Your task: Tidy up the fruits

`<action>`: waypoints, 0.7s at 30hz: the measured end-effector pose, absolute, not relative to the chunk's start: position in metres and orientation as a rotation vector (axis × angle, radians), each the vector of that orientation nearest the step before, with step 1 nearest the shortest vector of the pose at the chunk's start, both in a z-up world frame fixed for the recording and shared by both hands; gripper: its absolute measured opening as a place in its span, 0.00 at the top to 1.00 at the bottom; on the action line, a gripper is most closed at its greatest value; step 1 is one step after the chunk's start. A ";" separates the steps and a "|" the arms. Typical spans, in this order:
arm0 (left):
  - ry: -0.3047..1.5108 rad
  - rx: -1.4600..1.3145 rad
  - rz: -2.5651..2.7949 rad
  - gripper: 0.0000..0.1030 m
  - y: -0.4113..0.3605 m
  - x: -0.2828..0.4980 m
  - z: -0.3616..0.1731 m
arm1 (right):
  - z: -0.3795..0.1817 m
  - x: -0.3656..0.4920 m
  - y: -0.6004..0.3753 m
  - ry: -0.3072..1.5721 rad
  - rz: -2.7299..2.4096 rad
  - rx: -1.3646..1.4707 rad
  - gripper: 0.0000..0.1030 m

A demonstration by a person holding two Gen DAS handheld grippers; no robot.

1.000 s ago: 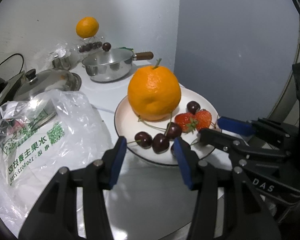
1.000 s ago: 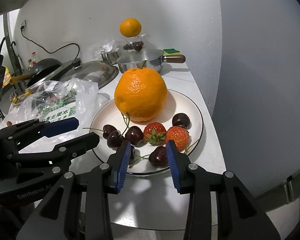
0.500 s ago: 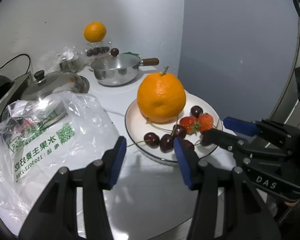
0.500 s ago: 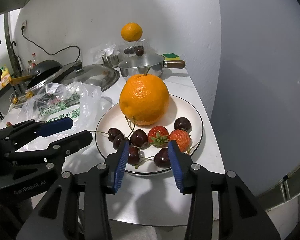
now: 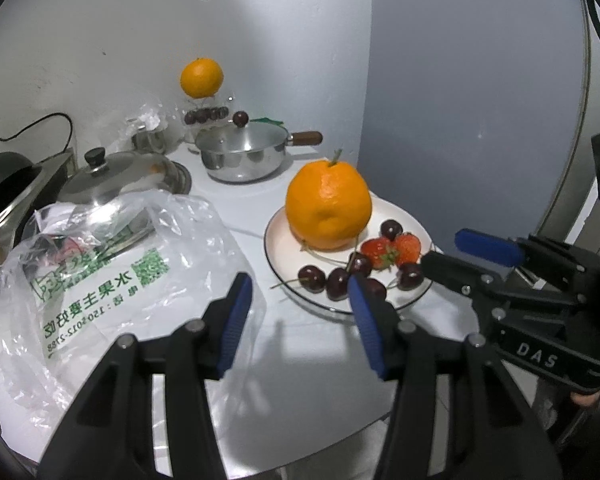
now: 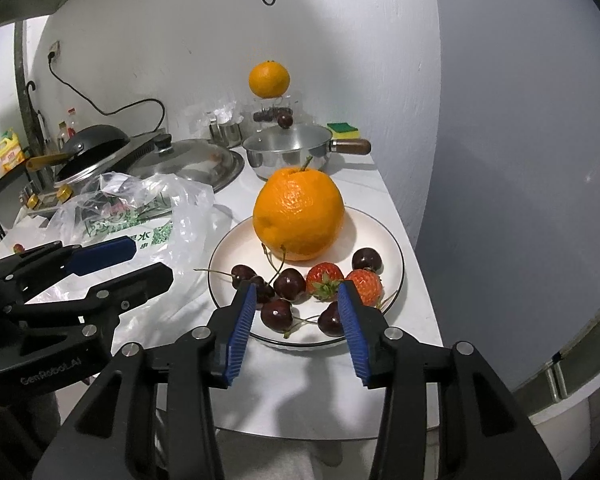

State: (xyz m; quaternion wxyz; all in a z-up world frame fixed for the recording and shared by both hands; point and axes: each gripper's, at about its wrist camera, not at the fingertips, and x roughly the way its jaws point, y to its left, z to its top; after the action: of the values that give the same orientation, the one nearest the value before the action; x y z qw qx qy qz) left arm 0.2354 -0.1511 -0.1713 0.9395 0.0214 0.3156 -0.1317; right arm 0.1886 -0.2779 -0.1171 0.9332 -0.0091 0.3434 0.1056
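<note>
A white plate carries a big orange, two strawberries and several dark cherries. My right gripper hovers over the plate's near rim. Its jaws are opening; cherries lie on the plate beyond them and neither pad touches them. In the left wrist view the right gripper reaches in from the right. My left gripper stands open and empty, left of the plate over the counter.
A crumpled plastic bag lies left of the plate. Behind stand a steel saucepan, a pot lid, a second orange on a glass holder, and a sponge. The counter ends just right of the plate.
Both grippers have drawn back and upward from the plate. The right jaws have widened away from the front cherries, which stay on the plate. The left jaws look the same.
</note>
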 end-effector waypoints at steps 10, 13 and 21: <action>0.597 0.018 -0.270 0.25 -0.136 0.210 -0.156 | -0.098 0.164 -0.270 0.650 0.191 -0.029 0.48; 0.577 0.021 -0.271 0.25 -0.133 0.201 -0.150 | -0.092 0.155 -0.267 0.633 0.185 -0.032 0.48; 0.521 0.025 -0.264 0.25 -0.121 0.174 -0.129 | -0.074 0.134 -0.261 0.581 0.175 -0.036 0.43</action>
State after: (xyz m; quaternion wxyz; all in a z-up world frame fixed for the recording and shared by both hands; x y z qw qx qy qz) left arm 0.1745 -0.1207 -0.1288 0.9575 0.0121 0.2570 -0.1302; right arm 0.1337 -0.2608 -0.0742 0.9541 -0.0179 0.2862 0.0861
